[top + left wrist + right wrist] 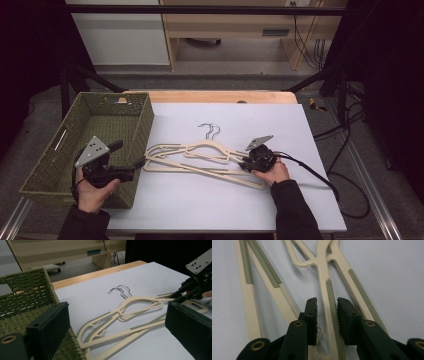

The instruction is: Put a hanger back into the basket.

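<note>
Cream plastic hangers (207,159) with grey-green ribbed strips are lying stacked on the white surface (280,200), between the two tongs. The right tongs (247,161) are reaching to the right end of the stack, and the person's right hand (272,172) is holding them from behind. In the right gripper view the right tongs (327,315) are standing narrow, with one ribbed arm of a hanger (329,302) passing between the two black jaws; a small gap is showing on each side of that arm, so the pads are not pressing it. The other arms of the stack are spreading away in front of these tongs and to their left. The metal hooks (210,131) are pointing away, beyond the tongs. The left tongs (131,156) are hovering wide, with nothing between the jaws, over the near corner of the green woven basket (50,165). In the left gripper view the hangers (130,315) are lying ahead of the left tongs (117,327), and the right tongs (178,295) are showing at the far end of them.
</note>
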`<act>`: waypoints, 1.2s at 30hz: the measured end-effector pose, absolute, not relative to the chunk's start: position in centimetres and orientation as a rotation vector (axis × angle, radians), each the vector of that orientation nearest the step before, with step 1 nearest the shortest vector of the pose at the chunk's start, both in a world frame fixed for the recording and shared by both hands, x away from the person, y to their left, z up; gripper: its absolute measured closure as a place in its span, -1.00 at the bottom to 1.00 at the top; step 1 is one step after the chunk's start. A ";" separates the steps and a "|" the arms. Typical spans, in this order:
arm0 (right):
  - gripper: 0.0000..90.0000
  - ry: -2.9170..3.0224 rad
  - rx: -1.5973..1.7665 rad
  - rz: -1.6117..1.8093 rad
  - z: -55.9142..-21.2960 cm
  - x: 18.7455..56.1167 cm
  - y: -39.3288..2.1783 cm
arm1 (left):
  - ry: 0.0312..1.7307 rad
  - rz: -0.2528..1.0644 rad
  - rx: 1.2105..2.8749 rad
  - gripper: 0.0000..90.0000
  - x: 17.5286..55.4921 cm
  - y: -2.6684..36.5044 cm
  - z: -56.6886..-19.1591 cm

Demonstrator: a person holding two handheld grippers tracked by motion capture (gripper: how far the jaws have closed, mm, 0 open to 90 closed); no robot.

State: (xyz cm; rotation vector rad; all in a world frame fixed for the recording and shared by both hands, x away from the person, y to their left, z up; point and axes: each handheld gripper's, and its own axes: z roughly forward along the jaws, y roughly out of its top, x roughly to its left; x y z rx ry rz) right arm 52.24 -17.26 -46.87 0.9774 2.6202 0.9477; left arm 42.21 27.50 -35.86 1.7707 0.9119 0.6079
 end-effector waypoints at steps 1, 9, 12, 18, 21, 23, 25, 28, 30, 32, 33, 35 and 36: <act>0.51 2.621 0.971 0.951 -46.9 52.3 -17.3 | 0.915 0.605 1.765 -0.87 42.2 27.4 -35.9; 0.65 2.618 0.923 0.984 -47.2 53.0 -17.2 | 0.911 0.598 1.765 -0.87 42.2 27.3 -35.8; 0.74 2.642 0.891 0.985 -47.1 53.0 -17.2 | 0.905 0.593 1.772 -0.86 42.1 27.1 -35.7; 0.77 2.650 0.888 1.014 -46.3 52.6 -17.6 | 0.880 0.581 1.787 -0.85 41.9 26.0 -35.4; 0.78 2.628 0.880 1.027 -45.5 52.0 -17.8 | 0.869 0.569 1.807 -0.84 41.9 24.9 -35.3; 0.78 2.614 0.856 1.035 -44.9 51.6 -18.1 | 0.859 0.553 1.819 -0.84 41.9 24.0 -35.2; 0.78 2.600 0.858 1.028 -44.3 51.0 -18.2 | 0.849 0.535 1.837 -0.83 42.0 22.9 -35.2; 0.78 2.576 0.827 1.034 -43.4 50.1 -18.0 | 0.827 0.528 1.883 -0.83 42.3 20.9 -35.2; 0.78 2.569 0.798 1.034 -42.8 49.4 -17.9 | 0.807 0.519 1.911 -0.83 42.8 19.4 -35.1; 0.78 2.557 0.779 1.033 -42.3 48.6 -17.9 | 0.796 0.506 1.938 -0.82 43.2 18.3 -35.2; 0.78 2.556 0.771 1.033 -42.2 48.4 -17.9 | 0.793 0.501 1.955 -0.82 43.6 17.6 -35.4; 0.78 2.547 0.750 1.044 -41.8 47.7 -18.0 | 0.793 0.486 1.992 -0.80 44.5 16.5 -35.7; 0.77 2.546 0.745 1.041 -41.7 47.5 -18.1 | 0.792 0.479 2.011 -0.79 44.9 15.9 -36.0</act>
